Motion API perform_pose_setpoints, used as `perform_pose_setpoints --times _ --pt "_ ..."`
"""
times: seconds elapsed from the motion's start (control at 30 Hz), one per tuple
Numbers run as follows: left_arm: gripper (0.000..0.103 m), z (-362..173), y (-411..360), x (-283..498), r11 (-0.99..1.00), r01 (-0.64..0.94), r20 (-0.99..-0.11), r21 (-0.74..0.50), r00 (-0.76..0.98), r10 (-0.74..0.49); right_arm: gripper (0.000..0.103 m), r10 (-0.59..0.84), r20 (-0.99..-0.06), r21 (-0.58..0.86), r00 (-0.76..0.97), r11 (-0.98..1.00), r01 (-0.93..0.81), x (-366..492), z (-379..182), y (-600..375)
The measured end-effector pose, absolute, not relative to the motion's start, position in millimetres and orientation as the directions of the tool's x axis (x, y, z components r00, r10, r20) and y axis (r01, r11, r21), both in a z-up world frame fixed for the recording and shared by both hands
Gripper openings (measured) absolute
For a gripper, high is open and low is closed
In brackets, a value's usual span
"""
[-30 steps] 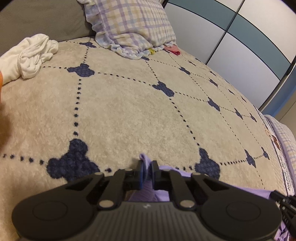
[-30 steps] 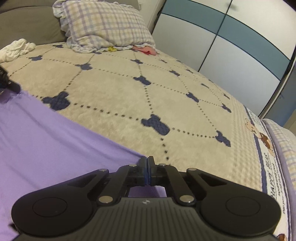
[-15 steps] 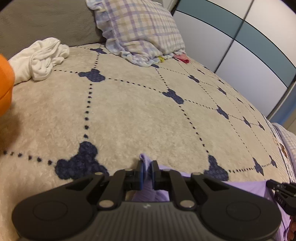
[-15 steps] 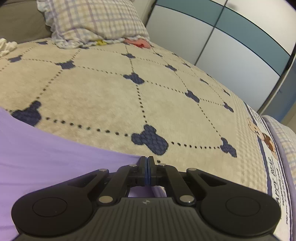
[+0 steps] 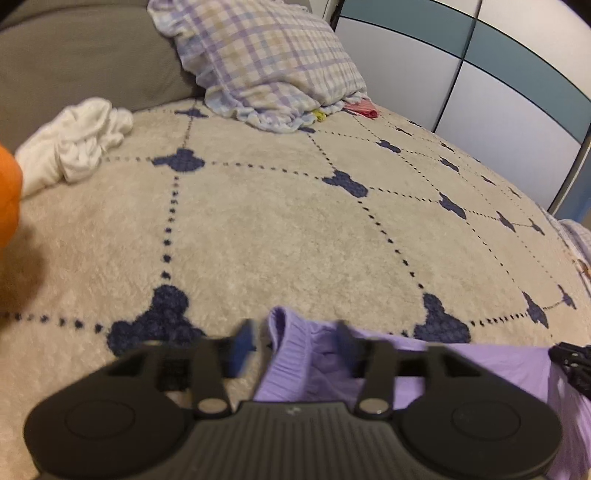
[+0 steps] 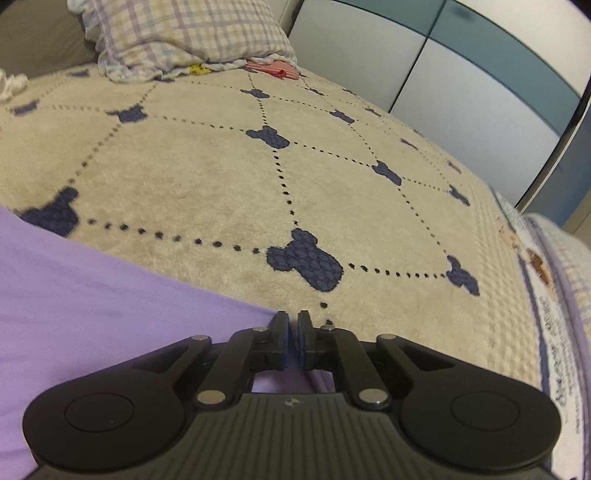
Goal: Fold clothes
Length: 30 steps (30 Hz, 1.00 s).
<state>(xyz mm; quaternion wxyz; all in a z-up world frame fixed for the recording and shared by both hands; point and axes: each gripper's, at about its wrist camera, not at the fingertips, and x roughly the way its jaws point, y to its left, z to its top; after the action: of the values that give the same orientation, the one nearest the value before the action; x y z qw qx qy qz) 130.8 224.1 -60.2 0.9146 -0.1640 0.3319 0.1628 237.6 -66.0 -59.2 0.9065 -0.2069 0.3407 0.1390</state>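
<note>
1. A crumpled white garment (image 5: 74,144) lies at the far left of the bed's beige blanket (image 5: 277,236), near the grey headboard.
2. The left claw (image 5: 291,343) is spread wide, its blurred fingers either side of the purple garment (image 5: 306,365), whose ribbed edge stands up between them.
3. The purple garment lies on the blanket's near part and stretches across to the right claw (image 6: 294,334).
4. The right claw is nearly pressed together, a thin slit between its pads, at the cloth's corner; actual pinching cannot be told.
5. A plaid pillow (image 6: 184,33) sits far back.
</note>
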Motion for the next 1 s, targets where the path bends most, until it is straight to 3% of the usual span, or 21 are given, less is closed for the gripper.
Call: perform_pose_setpoints --times 0.1,0.37,0.67,1.0 --pt "0.076 -51 220 128 0.893 -0.423 -0.635 -0.155 0.735 0.238 0.029 0.131 -0.693 -0.235 0.709 0.888 -0.394 232 -51 -76" --pt "0.084 -34 218 120 0.889 -0.398 -0.615 -0.227 0.766 0.186 0.03 0.145 -0.708 -0.149 0.692 0.926 -0.347 205 -20 -115" --pt "0.084 -29 177 109 0.926 -0.239 -0.632 -0.292 0.775 0.0 0.035 0.111 -0.674 -0.112 0.73 0.962 -0.25 141 14 -161" --pt "0.084 -34 112 83 0.952 -0.021 -0.661 -0.304 0.724 -0.195 0.035 -0.004 -0.69 -0.137 0.724 0.983 -0.125 72 13 -218"
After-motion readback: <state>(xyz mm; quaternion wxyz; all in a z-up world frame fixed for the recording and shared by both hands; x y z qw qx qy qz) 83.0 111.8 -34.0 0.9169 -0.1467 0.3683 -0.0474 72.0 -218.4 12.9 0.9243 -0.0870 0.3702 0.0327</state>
